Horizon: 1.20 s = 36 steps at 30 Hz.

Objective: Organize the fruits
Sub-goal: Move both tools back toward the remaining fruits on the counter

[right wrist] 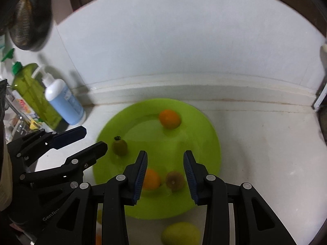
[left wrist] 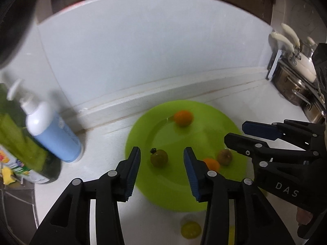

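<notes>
lime plate on white counter, near the backsplash. on it: one orange at far side, a green fruit at left, a second orange touching a brown fruit near right. left gripper jaws apart, empty, over the green fruit. right gripper jaws apart, empty, above the orange-brown pair. yellow fruit off plate, near edge. pump bottle far left.

Glossy green plastic plate on a smooth white tabletop; matt black plastic claw with ribbed blue pads; polished metal pots.
</notes>
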Each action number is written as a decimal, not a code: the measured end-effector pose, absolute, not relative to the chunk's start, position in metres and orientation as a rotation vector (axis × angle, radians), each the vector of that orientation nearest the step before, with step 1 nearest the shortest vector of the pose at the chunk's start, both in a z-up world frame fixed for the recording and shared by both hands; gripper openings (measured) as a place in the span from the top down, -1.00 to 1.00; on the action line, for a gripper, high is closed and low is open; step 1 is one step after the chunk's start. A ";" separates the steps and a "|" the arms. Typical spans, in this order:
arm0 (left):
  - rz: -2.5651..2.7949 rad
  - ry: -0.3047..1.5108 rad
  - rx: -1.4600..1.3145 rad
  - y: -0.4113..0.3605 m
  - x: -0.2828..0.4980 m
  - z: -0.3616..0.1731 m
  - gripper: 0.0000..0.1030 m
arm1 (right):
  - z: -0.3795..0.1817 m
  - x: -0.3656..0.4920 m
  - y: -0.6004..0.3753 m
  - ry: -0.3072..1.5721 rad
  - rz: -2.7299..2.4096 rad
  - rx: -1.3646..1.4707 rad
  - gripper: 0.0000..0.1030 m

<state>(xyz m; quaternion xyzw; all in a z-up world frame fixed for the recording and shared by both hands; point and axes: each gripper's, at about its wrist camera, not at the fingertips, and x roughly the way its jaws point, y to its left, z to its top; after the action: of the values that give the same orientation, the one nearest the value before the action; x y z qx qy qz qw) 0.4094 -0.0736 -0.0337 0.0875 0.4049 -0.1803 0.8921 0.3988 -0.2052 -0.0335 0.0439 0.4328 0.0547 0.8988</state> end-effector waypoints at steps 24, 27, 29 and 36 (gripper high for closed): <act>-0.351 0.646 0.164 -0.030 0.286 0.035 -0.36 | 0.030 0.265 -0.185 0.647 0.082 0.070 -0.10; -0.358 0.646 0.170 -0.028 0.275 0.031 -0.36 | 0.028 0.251 -0.183 0.639 0.071 0.066 -0.10; -0.361 0.646 0.176 -0.027 0.269 0.028 -0.36 | 0.024 0.243 -0.180 0.638 0.060 0.056 -0.10; -0.403 0.649 0.212 -0.021 0.248 0.011 -0.36 | 0.012 0.216 -0.174 0.634 0.041 0.047 -0.10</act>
<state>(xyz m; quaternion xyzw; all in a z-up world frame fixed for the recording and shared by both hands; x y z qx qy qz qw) 0.2482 -0.0207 0.0113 0.1032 0.3161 -0.1961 0.9225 0.2163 -0.1739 0.0124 0.0233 0.3116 0.0200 0.9497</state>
